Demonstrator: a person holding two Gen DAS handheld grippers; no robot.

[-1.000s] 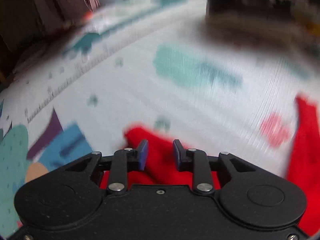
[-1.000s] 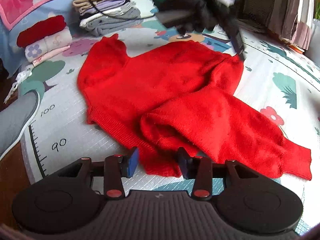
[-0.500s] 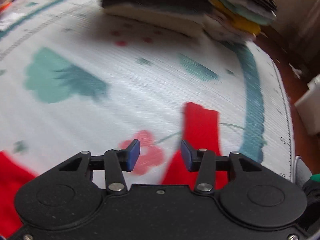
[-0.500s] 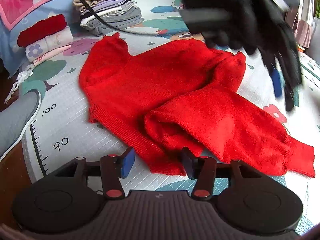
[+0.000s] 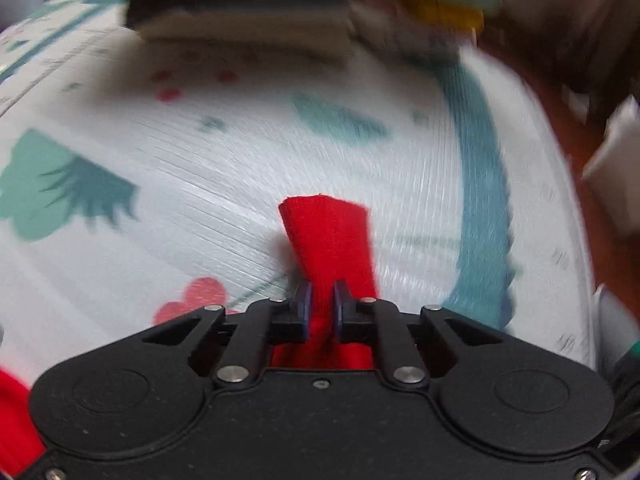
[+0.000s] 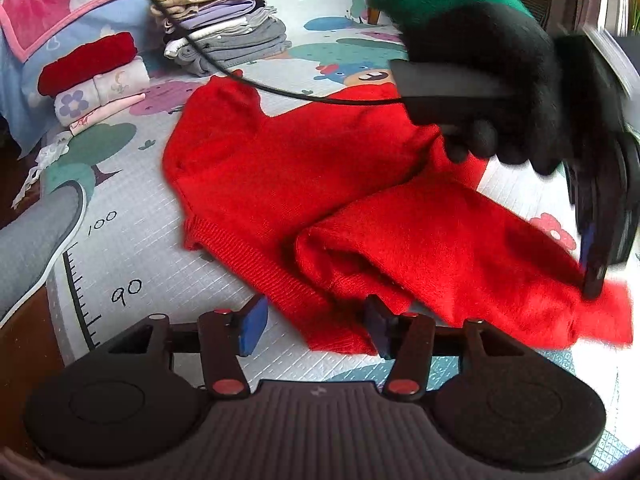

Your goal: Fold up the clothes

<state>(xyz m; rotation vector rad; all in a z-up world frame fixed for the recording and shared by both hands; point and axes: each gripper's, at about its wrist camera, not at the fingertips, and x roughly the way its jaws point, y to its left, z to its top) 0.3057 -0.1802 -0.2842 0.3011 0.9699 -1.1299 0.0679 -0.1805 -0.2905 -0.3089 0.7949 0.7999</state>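
Observation:
A red knit sweater (image 6: 320,184) lies spread on a printed play mat (image 6: 132,264), one sleeve folded across its body and reaching right. My left gripper (image 5: 320,300) is shut on the red sleeve cuff (image 5: 328,236), which sticks out past its fingers. In the right wrist view the left gripper (image 6: 596,264) pinches that cuff at the far right, held by a black-gloved hand (image 6: 492,80). My right gripper (image 6: 316,328) is open and empty, just above the sweater's ribbed hem (image 6: 280,276).
Stacks of folded clothes stand at the mat's far side: a grey and purple pile (image 6: 224,24) and a red, white and pink pile (image 6: 92,80). Another folded stack (image 5: 300,8) is blurred ahead of the left gripper. A cable (image 6: 224,68) crosses above the sweater. A grey cushion (image 6: 36,248) lies left.
My left gripper swung right from the sweater body to the sleeve end and closed on the cuff. My right gripper has moved a little closer to the hem and stays open.

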